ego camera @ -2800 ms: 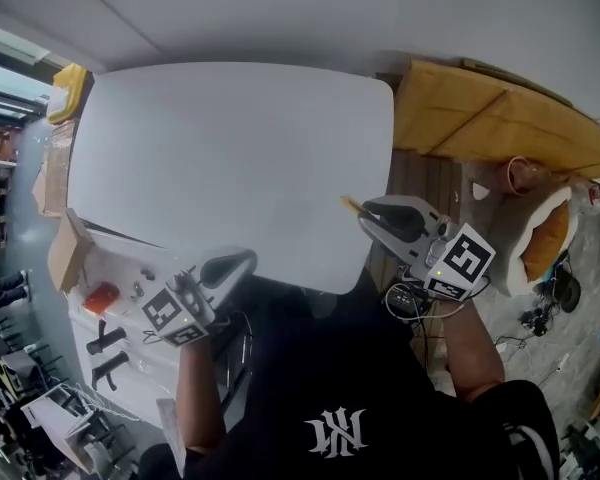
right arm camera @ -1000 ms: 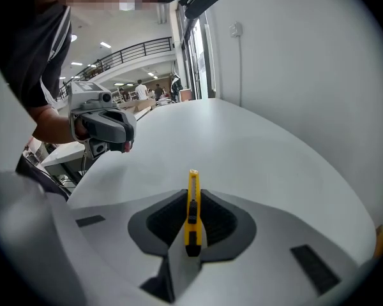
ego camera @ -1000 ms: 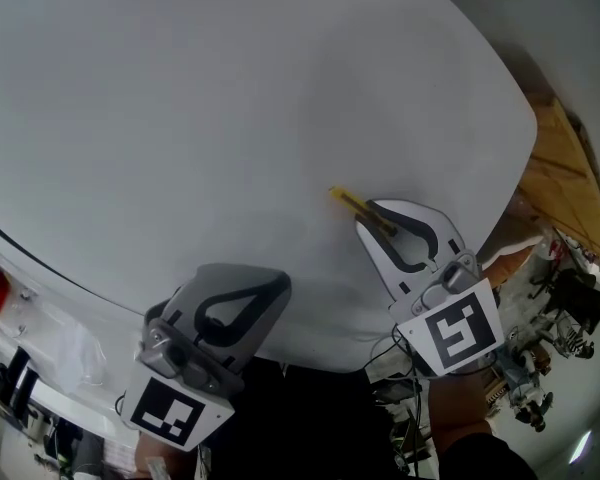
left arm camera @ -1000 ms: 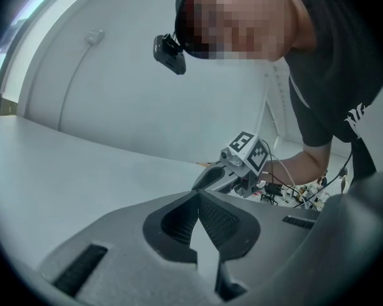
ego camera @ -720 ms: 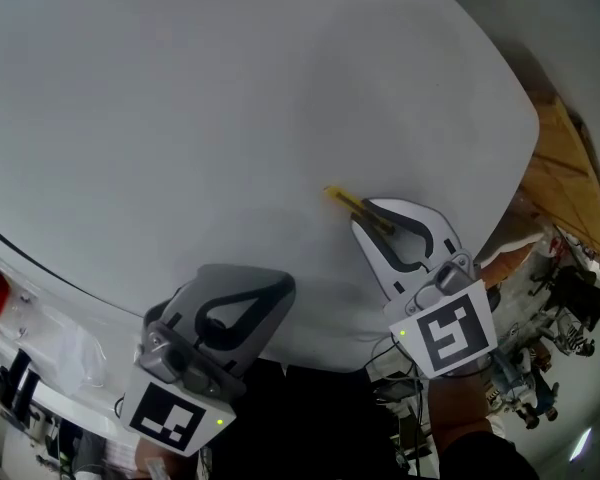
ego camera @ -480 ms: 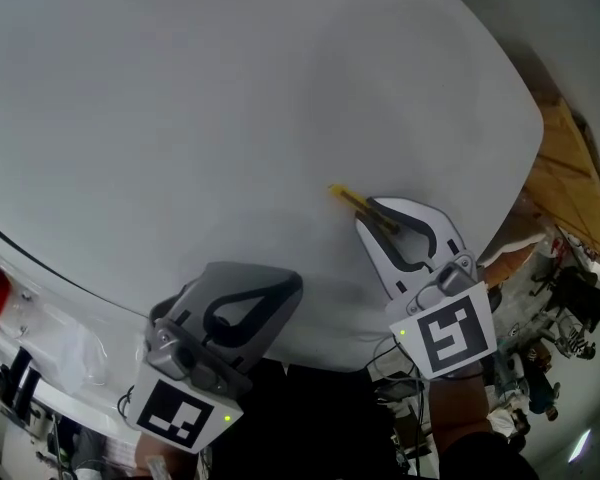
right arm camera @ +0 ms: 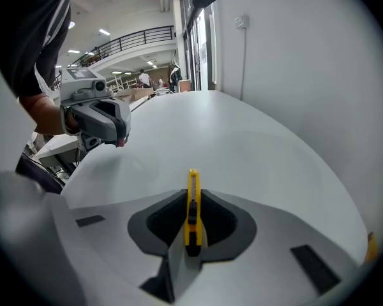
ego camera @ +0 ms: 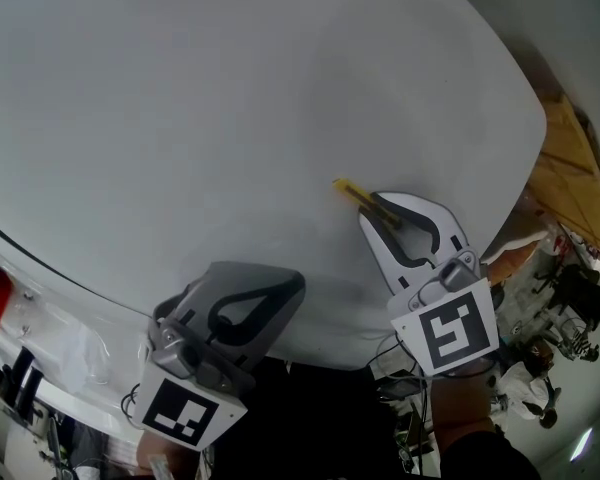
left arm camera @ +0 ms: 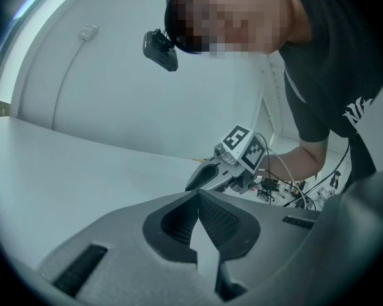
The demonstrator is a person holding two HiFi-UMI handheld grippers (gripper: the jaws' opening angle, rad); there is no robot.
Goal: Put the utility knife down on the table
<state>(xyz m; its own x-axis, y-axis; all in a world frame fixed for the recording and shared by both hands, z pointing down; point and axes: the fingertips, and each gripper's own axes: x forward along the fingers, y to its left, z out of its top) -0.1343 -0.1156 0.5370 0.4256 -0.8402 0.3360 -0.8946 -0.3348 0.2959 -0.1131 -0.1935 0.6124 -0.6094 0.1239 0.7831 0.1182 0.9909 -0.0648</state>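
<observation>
Right gripper view shows my right claw (right arm camera: 190, 229) clamped on the slim yellow plastic utility knife (right arm camera: 191, 203), which pokes forward, low over the broad white table (right arm camera: 255, 145). It has barely shifted this past second, so I judge release is next. My left claw (left arm camera: 198, 199) stays closed and empty.

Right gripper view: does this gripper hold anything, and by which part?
The right gripper holds the yellow utility knife by the rear half of its body; the front end sticks out ahead.
</observation>
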